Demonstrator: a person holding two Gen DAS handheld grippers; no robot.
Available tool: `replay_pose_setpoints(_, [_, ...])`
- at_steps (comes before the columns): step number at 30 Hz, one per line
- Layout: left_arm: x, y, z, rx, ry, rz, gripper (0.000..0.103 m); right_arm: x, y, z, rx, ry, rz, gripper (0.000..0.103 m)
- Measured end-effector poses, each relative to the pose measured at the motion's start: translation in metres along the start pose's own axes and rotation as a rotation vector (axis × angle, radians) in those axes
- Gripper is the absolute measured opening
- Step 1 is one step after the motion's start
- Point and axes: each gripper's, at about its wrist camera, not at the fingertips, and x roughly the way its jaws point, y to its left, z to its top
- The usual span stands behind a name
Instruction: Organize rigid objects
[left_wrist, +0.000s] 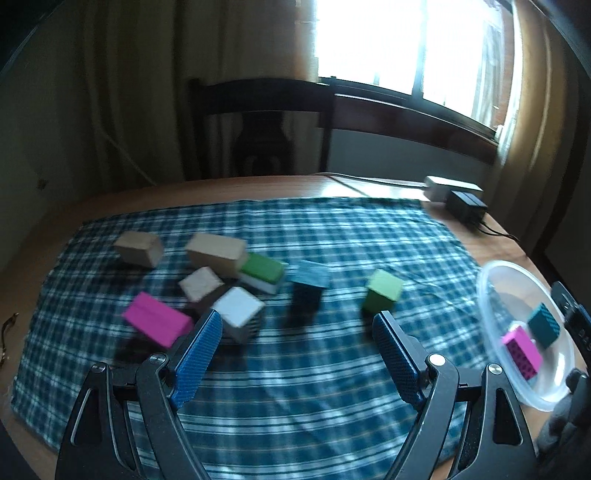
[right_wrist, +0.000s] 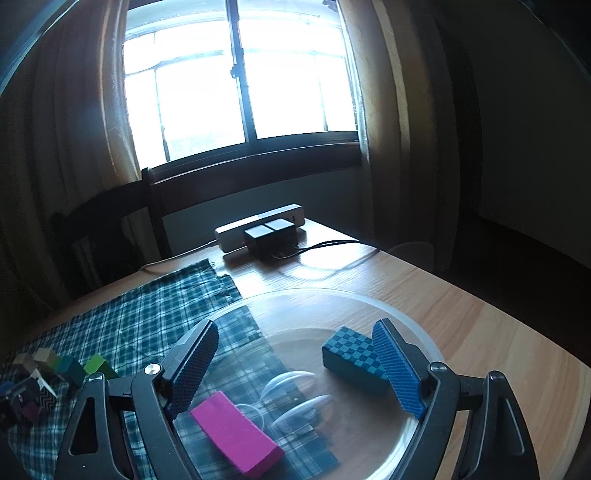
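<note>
From the left wrist, the left gripper (left_wrist: 297, 325) is seen spread wide over a checked cloth (left_wrist: 332, 236), with nothing between its blue pads. Scattered blocks lie on the cloth ahead of it (all somewhat blurred): two plain wooden blocks (left_wrist: 138, 248) at the far left, a pink block (left_wrist: 158, 324) near the left finger, a white cube (left_wrist: 239, 312) just beyond that fingertip, a green slab (left_wrist: 263, 271) behind it, a dark teal block (left_wrist: 308, 286) near the middle, and a lime cube (left_wrist: 382, 291) just beyond the right fingertip. At the right edge a clear bowl (left_wrist: 491, 284) is seen, holding a teal checkered block (left_wrist: 543, 324) and a pink brick (left_wrist: 521, 353).

From the right wrist, the right gripper (right_wrist: 295, 336) is held over the same bowl (right_wrist: 424, 332), jaws apart and gripping nothing. Inside, the teal checkered block (right_wrist: 351, 356) lies close against the right pad; whether it touches cannot be told. The pink brick (right_wrist: 236, 432) rests flat below the left finger. The bowl sits partly on the cloth (right_wrist: 147, 317), partly on the wooden table (right_wrist: 480, 314). The other blocks are glimpsed at far left.
</note>
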Motion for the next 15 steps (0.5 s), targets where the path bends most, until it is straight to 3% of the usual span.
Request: replay_pose_setpoints(15, [0.01,0.079,-0.003,-0.105,0.014,0.138,0.086,0.003,0.01,-0.005,-0.043,0.035,0.044,0.089])
